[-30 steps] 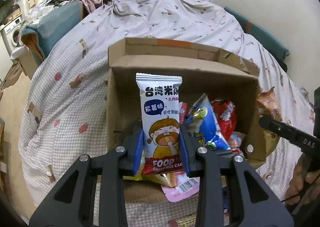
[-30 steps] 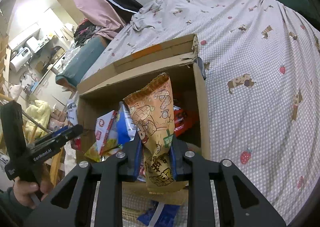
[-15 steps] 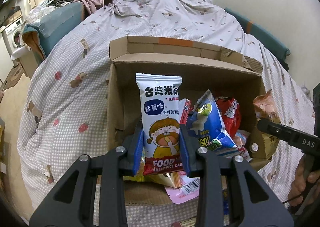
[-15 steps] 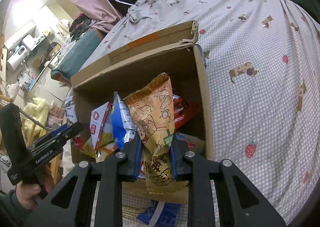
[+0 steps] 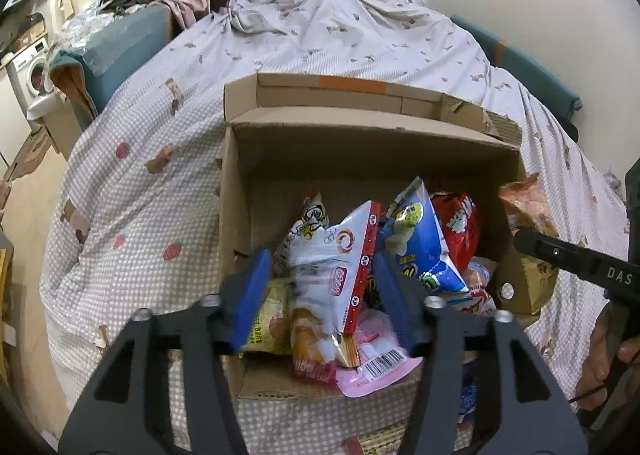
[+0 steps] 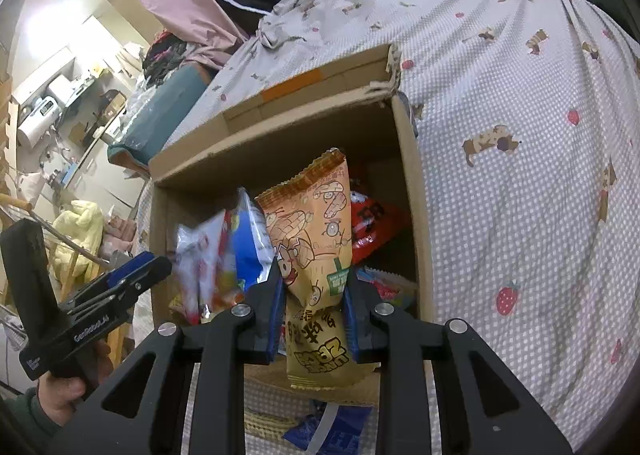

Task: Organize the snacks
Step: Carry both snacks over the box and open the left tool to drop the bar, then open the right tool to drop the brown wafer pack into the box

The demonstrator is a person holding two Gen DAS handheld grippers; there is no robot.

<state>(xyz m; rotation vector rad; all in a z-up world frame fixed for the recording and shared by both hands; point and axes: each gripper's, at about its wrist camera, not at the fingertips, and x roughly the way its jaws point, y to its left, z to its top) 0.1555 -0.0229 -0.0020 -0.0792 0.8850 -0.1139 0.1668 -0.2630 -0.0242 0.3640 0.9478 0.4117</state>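
Note:
An open cardboard box (image 5: 360,123) stands on the bed, holding several snack packets. My left gripper (image 5: 320,259) hangs over the box's near left side with its jaws opening. The white rice-cake packet (image 5: 312,365) has slipped down between them and is blurred among the other packets. A white packet with a red edge (image 5: 340,263) now shows between the fingers, untouched. My right gripper (image 6: 313,275) hovers at the box (image 6: 280,131) near side, its pads still against an upright orange peanut packet (image 6: 316,223) as the jaws begin opening.
A checked bedsheet (image 6: 520,135) with dog and strawberry prints surrounds the box. A blue packet (image 6: 332,427) lies in front of the box. A teal cushion (image 5: 120,51) and a washing machine (image 5: 32,71) are at the left. A hand (image 6: 64,395) holds the left gripper.
My left jaws have spread and the white rice-cake packet has dropped from upright into the box. The orange packet stays in the right gripper, whose fingers have parted slightly.

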